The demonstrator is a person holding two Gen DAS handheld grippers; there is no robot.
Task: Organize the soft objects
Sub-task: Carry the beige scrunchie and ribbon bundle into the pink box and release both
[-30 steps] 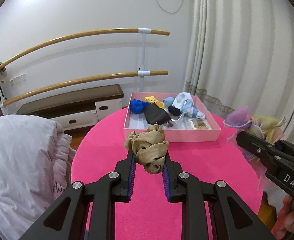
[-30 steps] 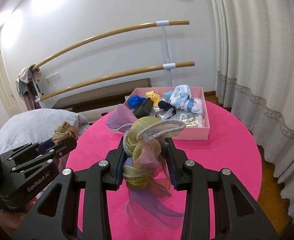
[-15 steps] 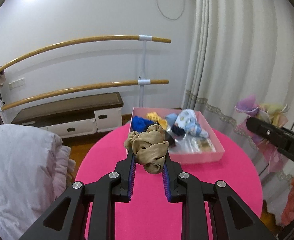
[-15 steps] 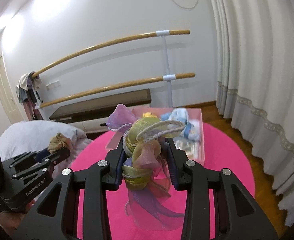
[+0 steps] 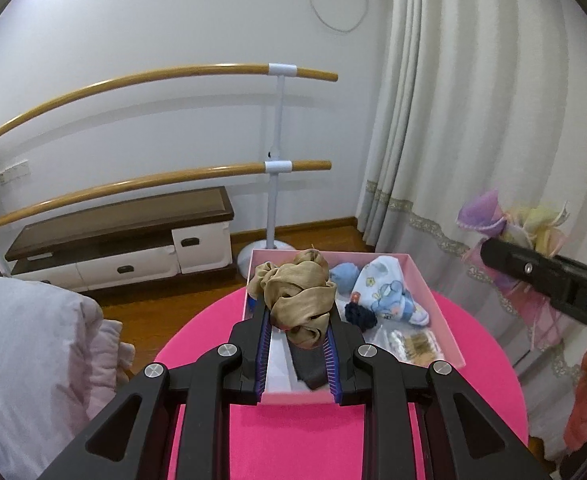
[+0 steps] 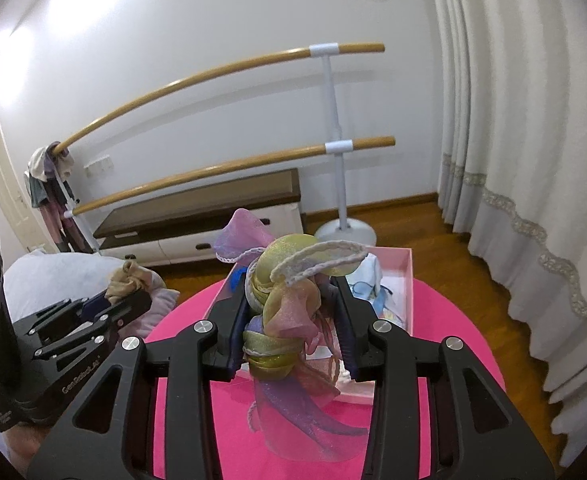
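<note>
The left gripper (image 5: 297,336) pinches the tan scrunchie (image 5: 295,298) at frame centre, over the near part of the pink box (image 5: 437,308); the right gripper (image 6: 293,332) pinches the pastel organza bow (image 6: 289,308) before the box. The carrying step seems almost finished, so next each gripper should lower and let go inside. Against the earlier frame, both have advanced over the pink worktop (image 5: 293,440) toward the box.

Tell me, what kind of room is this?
Probably a room in a home, maybe used for dance practice. A double wooden ballet barre stands by the wall, a low TV cabinet sits behind it, long curtains hang beside, and a padded quilt lies nearby.
</note>
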